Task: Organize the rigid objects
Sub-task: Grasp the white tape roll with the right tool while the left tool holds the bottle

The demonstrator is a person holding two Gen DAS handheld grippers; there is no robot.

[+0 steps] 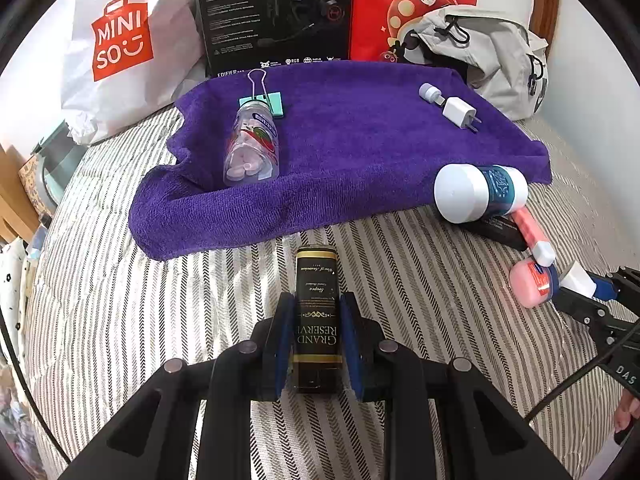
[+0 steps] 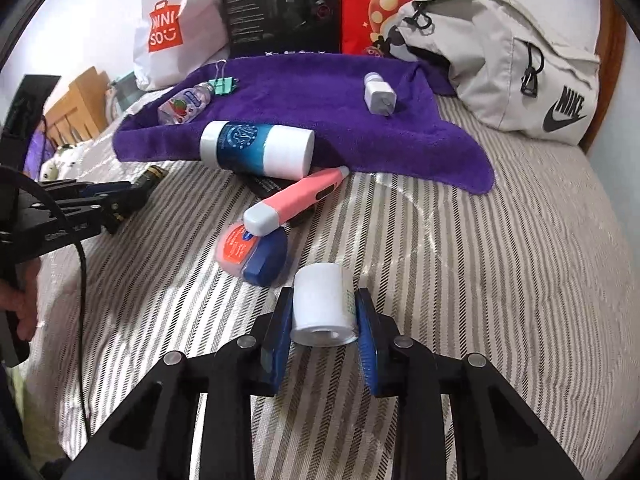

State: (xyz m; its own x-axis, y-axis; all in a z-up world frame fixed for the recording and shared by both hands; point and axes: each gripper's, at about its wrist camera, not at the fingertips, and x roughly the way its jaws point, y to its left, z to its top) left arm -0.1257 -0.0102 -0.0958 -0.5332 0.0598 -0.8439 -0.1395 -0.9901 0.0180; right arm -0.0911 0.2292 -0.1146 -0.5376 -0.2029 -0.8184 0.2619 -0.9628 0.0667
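Observation:
My left gripper (image 1: 316, 312) is shut on a black and gold bottle (image 1: 316, 300), held above the striped bed. My right gripper (image 2: 322, 308) is shut on a small white jar (image 2: 322, 304). A purple towel (image 1: 360, 140) lies ahead with a clear tablet bottle (image 1: 252, 148), a teal binder clip (image 1: 264, 100) and a white charger plug (image 1: 458, 112) on it. At the towel's near edge lie a white and blue canister (image 2: 256, 148), a pink tube (image 2: 296, 200), a black stick (image 2: 264, 185) under them, and a pink jar with a blue lid (image 2: 248, 252).
A white shopping bag (image 1: 116, 40), a black box (image 1: 276, 12) and a red bag (image 1: 412, 0) stand against the wall behind the towel. A grey Nike backpack (image 2: 512, 68) lies at the back right. Wooden furniture (image 2: 76, 108) stands left of the bed. Striped bedding (image 2: 480, 260) spreads to the right.

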